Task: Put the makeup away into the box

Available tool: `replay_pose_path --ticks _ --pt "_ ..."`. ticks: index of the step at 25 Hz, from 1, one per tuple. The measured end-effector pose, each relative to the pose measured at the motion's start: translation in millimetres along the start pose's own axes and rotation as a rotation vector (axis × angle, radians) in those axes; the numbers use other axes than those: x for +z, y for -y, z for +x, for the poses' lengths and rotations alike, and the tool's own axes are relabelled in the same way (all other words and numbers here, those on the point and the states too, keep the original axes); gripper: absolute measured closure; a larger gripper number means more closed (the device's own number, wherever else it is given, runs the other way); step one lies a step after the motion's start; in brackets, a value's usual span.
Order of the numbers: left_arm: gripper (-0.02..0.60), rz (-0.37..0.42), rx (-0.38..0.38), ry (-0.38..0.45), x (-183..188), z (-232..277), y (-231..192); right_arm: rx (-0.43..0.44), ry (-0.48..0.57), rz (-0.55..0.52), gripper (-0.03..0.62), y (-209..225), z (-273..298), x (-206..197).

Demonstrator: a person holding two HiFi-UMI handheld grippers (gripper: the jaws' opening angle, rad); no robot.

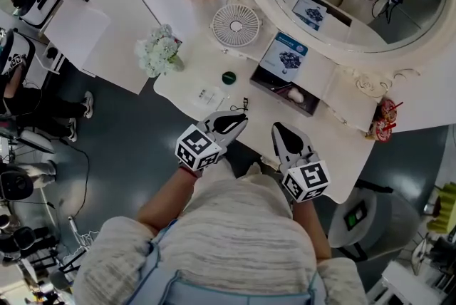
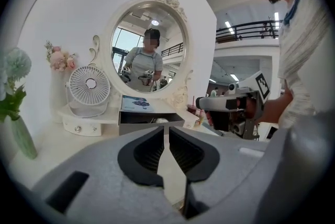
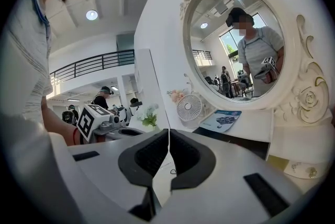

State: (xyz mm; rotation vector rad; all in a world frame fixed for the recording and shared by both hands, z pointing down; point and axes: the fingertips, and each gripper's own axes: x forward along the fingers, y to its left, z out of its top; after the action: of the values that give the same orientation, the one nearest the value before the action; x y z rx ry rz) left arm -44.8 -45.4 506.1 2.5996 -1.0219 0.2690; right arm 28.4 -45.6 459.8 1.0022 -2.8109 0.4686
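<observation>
from the head view: standing at the white vanity table with the left gripper and the right gripper side by side over its near edge, both aimed toward the dark open box below the round white-framed mirror. reads as an approach posture, not yet a pick. makeup out on the tabletop: a small dark green round pot just left of the box, a flat clear packet nearer the edge, a tiny black looped piece just ahead of the left tips. inside the box already, a pale pink rounded item. above the box, a blue-and-white printed card, tilted up, possibly the raised lid, hence the open top for dropping things in. from the left gripper view: jaws closed, ribbed pads together on nothing, pointed over bare tabletop at the box; right gripper alongside and apart, clear of the path. from the right gripper view: jaws likewise shut and empty, angled toward the small white round fan and the card, with the left gripper off to the side. likely need to spread one pair before taking the pot or the packet.
</observation>
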Motion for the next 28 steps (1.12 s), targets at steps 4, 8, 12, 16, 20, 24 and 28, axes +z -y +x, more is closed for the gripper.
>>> replay_pose_path --ticks 4,8,12,16,20,24,28 --pt "0.474 -0.006 0.038 -0.072 -13.9 6.7 -17.0 -0.007 -0.002 0.009 0.583 3.3 3.2 -0.2" --pt "0.453 -0.03 0.067 -0.118 -25.0 13.3 -32.2 -0.014 -0.007 0.017 0.583 5.6 4.4 -2.3" --pt "0.428 -0.042 0.082 -0.177 -39.1 21.7 -44.3 -0.021 -0.012 0.023 0.583 7.9 4.5 -4.7" --pt "0.416 -0.058 0.097 -0.233 -55.3 29.2 -53.7 -0.027 -0.021 0.025 0.583 7.2 3.4 -8.6" --pt "0.4 -0.089 0.106 -0.274 -66.8 37.4 -63.3 -0.031 -0.026 0.023 0.583 7.6 3.1 -9.8" --pt "0.4 -0.106 0.111 -0.31 -75.7 48.4 -70.7 -0.035 -0.031 0.021 0.583 7.3 1.7 -11.2" --pt "0.4 -0.119 0.138 -0.353 -85.4 59.9 -80.0 -0.034 -0.035 0.015 0.583 6.5 2.2 -12.9"
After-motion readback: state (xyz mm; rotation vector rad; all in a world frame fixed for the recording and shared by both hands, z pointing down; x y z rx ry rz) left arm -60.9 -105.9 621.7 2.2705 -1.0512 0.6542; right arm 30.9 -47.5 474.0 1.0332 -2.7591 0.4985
